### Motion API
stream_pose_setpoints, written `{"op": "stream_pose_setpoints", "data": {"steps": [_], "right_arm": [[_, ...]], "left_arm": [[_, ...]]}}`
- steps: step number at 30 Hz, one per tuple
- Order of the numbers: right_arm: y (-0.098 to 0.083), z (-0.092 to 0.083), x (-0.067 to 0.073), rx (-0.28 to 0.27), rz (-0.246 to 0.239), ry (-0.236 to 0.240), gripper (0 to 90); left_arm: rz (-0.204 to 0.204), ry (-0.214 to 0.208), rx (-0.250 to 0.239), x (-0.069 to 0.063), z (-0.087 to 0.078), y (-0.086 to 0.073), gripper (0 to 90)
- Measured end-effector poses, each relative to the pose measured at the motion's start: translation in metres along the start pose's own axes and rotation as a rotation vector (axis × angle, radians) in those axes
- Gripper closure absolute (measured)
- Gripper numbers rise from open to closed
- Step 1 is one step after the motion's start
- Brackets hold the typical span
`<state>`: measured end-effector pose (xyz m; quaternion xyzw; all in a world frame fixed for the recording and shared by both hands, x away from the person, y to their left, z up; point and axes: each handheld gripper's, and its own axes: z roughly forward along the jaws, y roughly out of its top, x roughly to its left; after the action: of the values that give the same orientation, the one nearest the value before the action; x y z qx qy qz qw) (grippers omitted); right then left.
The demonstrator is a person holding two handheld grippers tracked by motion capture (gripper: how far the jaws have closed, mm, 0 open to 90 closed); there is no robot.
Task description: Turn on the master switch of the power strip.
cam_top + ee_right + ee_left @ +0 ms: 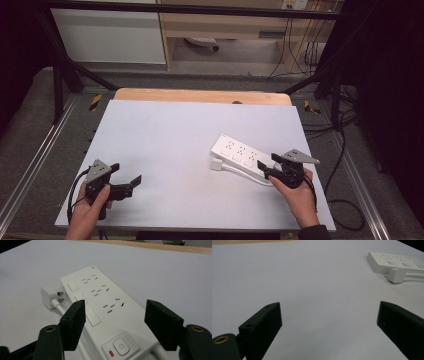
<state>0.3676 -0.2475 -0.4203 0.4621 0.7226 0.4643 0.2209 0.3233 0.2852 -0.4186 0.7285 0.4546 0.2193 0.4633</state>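
Observation:
A white power strip (239, 151) with three socket groups lies flat on the right half of the white table top (170, 135), its white plug (216, 164) loose beside its long edge with the cable looping back. My right gripper (265, 169) is open at the strip's near end. In the right gripper view the jaws stand on either side of the power strip (100, 290), just ahead of its power button (121, 347), with the plug (48, 298) to the left. My left gripper (125, 175) is open over bare table at the front left; its view shows the power strip (397, 262) and plug (396, 275) far off.
A wooden table edge (200, 95) runs behind the white surface. A black metal frame (60, 60) surrounds the table, and black cables (345, 150) trail on the floor to the right. Bare white surface lies between the two grippers.

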Motion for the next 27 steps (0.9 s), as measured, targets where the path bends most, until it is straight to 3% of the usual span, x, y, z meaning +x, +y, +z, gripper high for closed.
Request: {"op": "stream_pose_setpoints", "data": {"steps": [16, 22, 27], "right_arm": [[0.006, -0.001, 0.005, -0.021, 0.004, 0.011, 3.7], [0.011, -0.004, 0.008, -0.050, -0.011, -0.006, 2.4], [0.014, -0.009, 0.013, -0.088, -0.078, 0.014, 2.1]], "left_arm": [[-0.007, 0.002, 0.002, 0.001, 0.000, 0.000, 5.8], [-0.003, 0.000, -0.002, 0.000, 0.000, 0.000, 5.8], [-0.002, -0.002, -0.004, 0.000, -0.001, 0.000, 5.8]]}}
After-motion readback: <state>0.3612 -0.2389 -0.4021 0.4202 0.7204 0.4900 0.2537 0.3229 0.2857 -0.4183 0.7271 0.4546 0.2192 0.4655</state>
